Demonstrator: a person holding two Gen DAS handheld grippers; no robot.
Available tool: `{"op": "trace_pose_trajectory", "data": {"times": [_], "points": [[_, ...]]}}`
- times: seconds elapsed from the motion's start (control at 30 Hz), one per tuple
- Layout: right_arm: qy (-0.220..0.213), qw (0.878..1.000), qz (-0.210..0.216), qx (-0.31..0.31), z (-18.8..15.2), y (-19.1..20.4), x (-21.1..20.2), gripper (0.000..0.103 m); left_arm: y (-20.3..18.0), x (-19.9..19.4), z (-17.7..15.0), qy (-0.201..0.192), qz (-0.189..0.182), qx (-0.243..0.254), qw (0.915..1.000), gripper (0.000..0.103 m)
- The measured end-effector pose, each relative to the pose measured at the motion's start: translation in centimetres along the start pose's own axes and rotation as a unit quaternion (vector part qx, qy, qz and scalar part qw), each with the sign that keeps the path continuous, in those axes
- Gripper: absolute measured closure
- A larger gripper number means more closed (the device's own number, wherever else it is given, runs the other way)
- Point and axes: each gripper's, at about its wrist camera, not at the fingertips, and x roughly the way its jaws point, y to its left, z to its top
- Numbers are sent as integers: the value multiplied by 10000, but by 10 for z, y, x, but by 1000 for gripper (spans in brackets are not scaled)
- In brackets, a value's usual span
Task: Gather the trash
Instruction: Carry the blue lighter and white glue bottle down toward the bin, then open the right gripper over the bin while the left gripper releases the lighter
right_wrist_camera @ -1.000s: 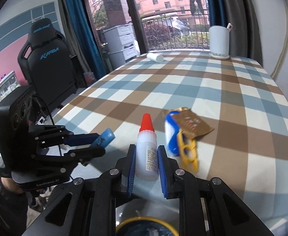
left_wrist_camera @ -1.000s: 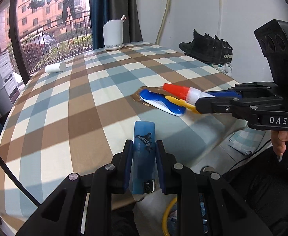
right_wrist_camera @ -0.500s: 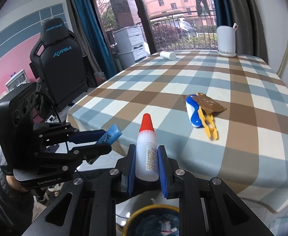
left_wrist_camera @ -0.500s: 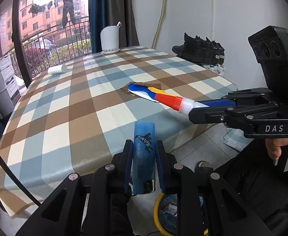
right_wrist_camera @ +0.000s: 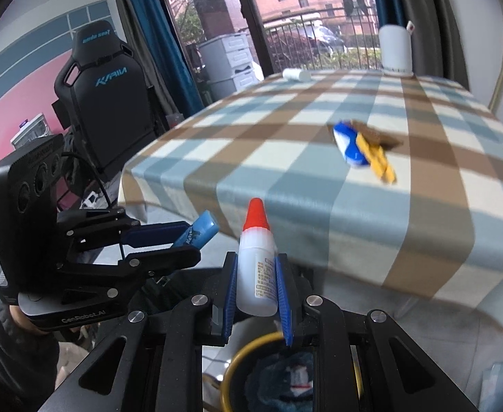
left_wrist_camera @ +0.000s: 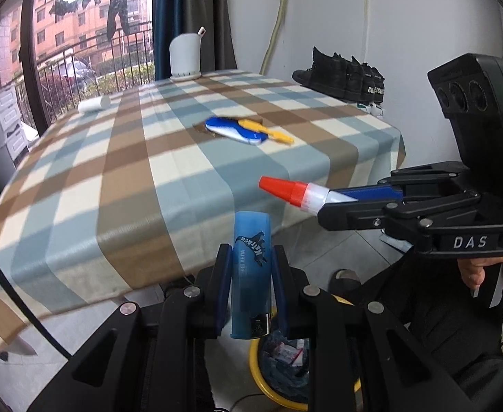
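Observation:
My left gripper is shut on a blue lighter, held upright past the table's near edge; it also shows in the right wrist view. My right gripper is shut on a white glue bottle with a red cap, seen from the side in the left wrist view. Both are held above a yellow-rimmed trash bin on the floor, which also shows in the right wrist view. A blue-white item with a yellow piece on brown wrapping lies on the checked table.
A white holder and a lying white cup sit at the table's far end. Black shoes stand by the wall. A black gaming chair is left of the table.
Both grippers have pulled back from the table with their objects and now hang over the floor, above the bin. The table looks farther away.

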Motion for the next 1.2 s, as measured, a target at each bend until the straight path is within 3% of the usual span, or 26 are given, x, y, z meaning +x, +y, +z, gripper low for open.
{"op": "trace_pose_trajectory", "data": {"times": [0.3,0.67,1.2], "points": [[345,9993,-22,113,-44,-6,7,83,-15,11,-45,259,-269,-207,9991,85],[705,9963,-109,487,-80,-18,28,83,-24,32,-68,516,-440,-442,9967,85],[1550,9807,-386,1127,-127,-38,84,83,-51,88,-110,1315,-624,-663,9871,86]]}}
